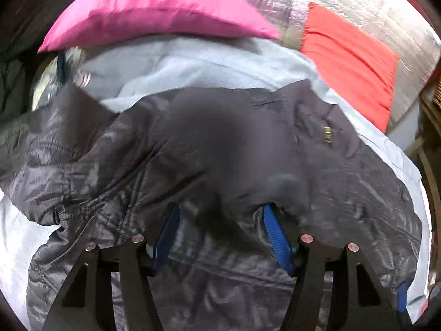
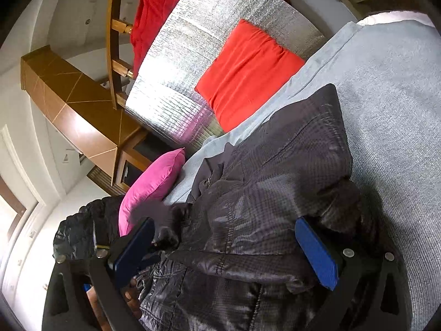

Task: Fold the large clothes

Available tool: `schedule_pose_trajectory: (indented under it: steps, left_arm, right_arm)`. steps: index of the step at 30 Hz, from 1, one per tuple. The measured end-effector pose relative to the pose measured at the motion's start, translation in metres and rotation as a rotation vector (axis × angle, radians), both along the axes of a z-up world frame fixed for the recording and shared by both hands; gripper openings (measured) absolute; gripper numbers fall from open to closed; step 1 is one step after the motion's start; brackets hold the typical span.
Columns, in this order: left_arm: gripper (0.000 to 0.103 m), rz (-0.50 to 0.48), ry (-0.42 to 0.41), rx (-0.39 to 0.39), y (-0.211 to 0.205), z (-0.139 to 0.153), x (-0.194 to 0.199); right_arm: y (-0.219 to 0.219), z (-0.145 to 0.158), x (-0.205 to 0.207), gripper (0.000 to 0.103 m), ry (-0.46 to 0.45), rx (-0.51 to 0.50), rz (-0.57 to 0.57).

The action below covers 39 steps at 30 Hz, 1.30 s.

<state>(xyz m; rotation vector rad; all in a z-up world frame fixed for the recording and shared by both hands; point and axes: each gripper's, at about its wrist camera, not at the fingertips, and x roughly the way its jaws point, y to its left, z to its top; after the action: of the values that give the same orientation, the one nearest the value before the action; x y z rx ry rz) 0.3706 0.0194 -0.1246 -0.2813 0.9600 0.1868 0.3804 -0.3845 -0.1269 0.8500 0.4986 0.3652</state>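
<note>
Jacket (image 1: pixel 215 149), dark and quilted with a shiny puffed surface, is lying spread and rumpled across a pale blue bedsheet (image 1: pixel 193 63) on the bed, filling most of both wrist views. Near its upper right in the left wrist view a small brassy zip pull (image 1: pixel 328 133) is showing; any lettering on it is too small to read, and no brand or label can be made out anywhere on the fabric. The left tongs (image 1: pixel 220 220) are standing wide apart over the jacket, their blue pads (image 1: pixel 277 237) resting against the cloth with a bulge of fabric rising between them, but they are not pinching it. The right tongs (image 2: pixel 228 248) are likewise spread wide, one blue pad (image 2: pixel 317 253) lying on the jacket's right side and the other near a gloved-looking dark fold at the left; whether any cloth is caught there I cannot tell, as the fabric is hiding the tip. Beyond the jacket a pink cushion (image 1: pixel 154 13) is sitting at the sheet's far edge, touching it, and a red cushion (image 2: pixel 248 71) is lying on a silver foil mat (image 2: pixel 209 33) just beside the sheet. A wooden bed frame (image 2: pixel 113 41) with a red cloth (image 2: pixel 157 5) draped over it is standing farther back.
</note>
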Motion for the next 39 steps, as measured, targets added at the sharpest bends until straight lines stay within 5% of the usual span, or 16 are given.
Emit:
schedule_pose_trajectory:
  steps: [9,10,12,13,16,19,22,23,24,26,30,34,35,36,37,39]
  left_arm:
    - [0.066,0.034,-0.002,-0.255,0.027,-0.018,0.01]
    - [0.059,0.039,-0.01,-0.28,0.028,-0.019,0.011]
    - [0.012,0.009,-0.008,-0.323,0.02,-0.014,0.013]
    - [0.007,0.011,-0.021,-0.296,0.018,-0.01,0.012]
    - [0.0,0.017,-0.114,-0.204,0.011,0.016,-0.003]
    - [0.0,0.046,-0.179,-0.196,0.025,0.027,-0.03]
    - [0.0,0.029,-0.154,-0.226,0.037,0.018,-0.043]
    - [0.008,0.029,-0.137,-0.238,0.04,0.013,-0.043]
    - [0.033,0.034,-0.121,-0.245,0.043,0.01,-0.041]
    - [0.066,0.063,-0.136,-0.284,0.048,0.009,-0.033]
    - [0.081,0.026,-0.175,-0.375,0.047,0.018,-0.006]
    - [0.08,0.118,-0.095,-0.418,0.056,0.001,0.028]
    - [0.071,0.137,-0.071,-0.432,0.06,-0.006,0.036]
    - [0.023,0.16,-0.048,-0.419,0.063,-0.01,0.041]
    - [0.009,0.169,-0.017,-0.398,0.064,-0.013,0.044]
    - [0.009,0.167,-0.052,-0.384,0.066,-0.004,0.038]
  right_arm:
    - [0.001,0.0,0.0,0.103,-0.002,0.0,-0.002]
    - [0.001,0.0,0.0,0.103,-0.003,0.003,-0.002]
    - [0.0,0.002,0.0,0.103,-0.003,0.011,0.0]
    - [0.0,0.003,0.0,0.103,-0.002,0.016,0.005]
    - [-0.002,0.006,-0.002,0.103,-0.004,0.033,0.003]
    - [-0.013,0.013,-0.007,0.103,-0.018,0.074,-0.034]
    - [-0.021,0.02,-0.012,0.103,-0.034,0.087,-0.064]
    - [-0.021,0.02,-0.012,0.103,-0.035,0.089,-0.065]
    - [-0.021,0.02,-0.012,0.103,-0.031,0.089,-0.061]
    - [-0.017,0.017,-0.01,0.103,-0.016,0.078,-0.054]
    - [-0.015,0.016,-0.008,0.103,-0.014,0.061,-0.057]
    - [-0.014,0.012,-0.007,0.103,-0.01,0.048,-0.058]
    - [-0.013,0.012,-0.007,0.103,-0.012,0.043,-0.058]
    - [-0.013,0.012,-0.007,0.103,-0.013,0.042,-0.057]
    - [-0.013,0.013,-0.008,0.103,-0.015,0.043,-0.057]
    - [-0.013,0.012,-0.007,0.103,-0.014,0.045,-0.056]
